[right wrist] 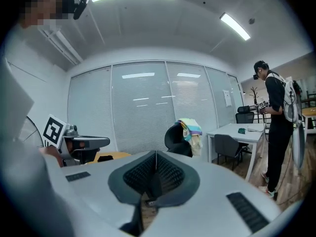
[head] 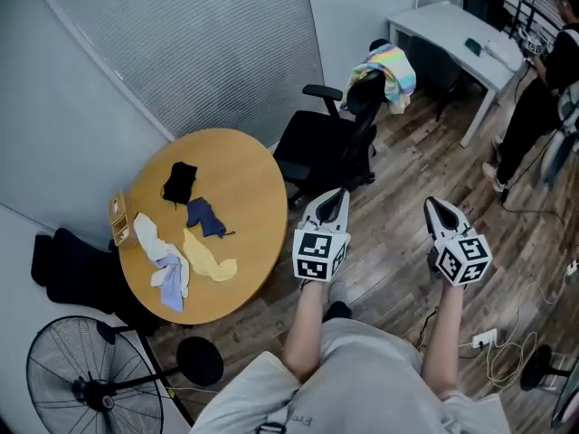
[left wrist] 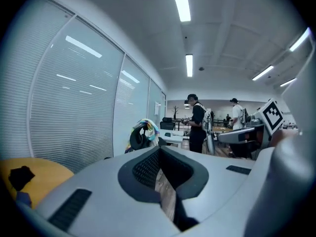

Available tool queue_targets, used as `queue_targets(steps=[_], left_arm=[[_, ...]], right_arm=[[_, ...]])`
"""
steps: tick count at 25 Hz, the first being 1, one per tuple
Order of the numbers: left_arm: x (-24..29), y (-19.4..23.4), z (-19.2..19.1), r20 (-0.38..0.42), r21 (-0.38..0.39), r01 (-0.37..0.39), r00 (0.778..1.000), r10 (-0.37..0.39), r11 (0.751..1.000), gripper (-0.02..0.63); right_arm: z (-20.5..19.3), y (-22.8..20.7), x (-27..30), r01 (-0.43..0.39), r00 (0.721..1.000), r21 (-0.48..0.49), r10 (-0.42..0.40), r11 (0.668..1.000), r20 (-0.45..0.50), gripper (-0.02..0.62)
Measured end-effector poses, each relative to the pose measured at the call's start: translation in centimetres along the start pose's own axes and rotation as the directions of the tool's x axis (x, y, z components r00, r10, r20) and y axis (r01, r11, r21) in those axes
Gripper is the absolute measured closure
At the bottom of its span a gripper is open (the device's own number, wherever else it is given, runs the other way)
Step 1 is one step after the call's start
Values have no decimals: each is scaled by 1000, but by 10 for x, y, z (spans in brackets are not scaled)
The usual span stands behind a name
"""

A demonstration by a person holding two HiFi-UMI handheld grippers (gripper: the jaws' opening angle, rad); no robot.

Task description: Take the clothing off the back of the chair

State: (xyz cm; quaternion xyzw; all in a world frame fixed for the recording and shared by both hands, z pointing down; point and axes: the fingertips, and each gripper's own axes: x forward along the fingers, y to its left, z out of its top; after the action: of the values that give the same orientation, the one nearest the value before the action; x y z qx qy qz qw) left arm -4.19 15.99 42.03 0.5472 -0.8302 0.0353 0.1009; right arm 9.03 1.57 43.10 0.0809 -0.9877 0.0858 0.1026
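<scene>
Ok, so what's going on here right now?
A person holds the left gripper and the right gripper out ahead, both shut and empty. They point toward the chair, where the clothing hangs over its back, untouched. Small garments lie on the table. Another person stands near the desk.

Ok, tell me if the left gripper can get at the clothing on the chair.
Likely, but not yet: left gripper is shut and short of the chair; the way to the clothing looks free.
</scene>
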Motion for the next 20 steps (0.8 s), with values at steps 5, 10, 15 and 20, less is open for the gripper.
queue_targets(steps=[5,10,15,20], left_arm=[[14,61,16,7,-45,37,999,-37,998,580],[13,108,24,8,-109,32,999,-31,994,580],[5,146,5,-20,-162,2,1000,-6,987,580],[-7,166,-3,-19,-175,-25,1000,23,984,580]], right_arm=[[22,7,59,59,997,-57,-61,997,-37,571],[51,19,92,30,999,-53,-30,998,17,571],[46,20,113,52,998,-62,-53,997,-22,571],[44,7,122,73,997,-37,-74,997,-32,571]])
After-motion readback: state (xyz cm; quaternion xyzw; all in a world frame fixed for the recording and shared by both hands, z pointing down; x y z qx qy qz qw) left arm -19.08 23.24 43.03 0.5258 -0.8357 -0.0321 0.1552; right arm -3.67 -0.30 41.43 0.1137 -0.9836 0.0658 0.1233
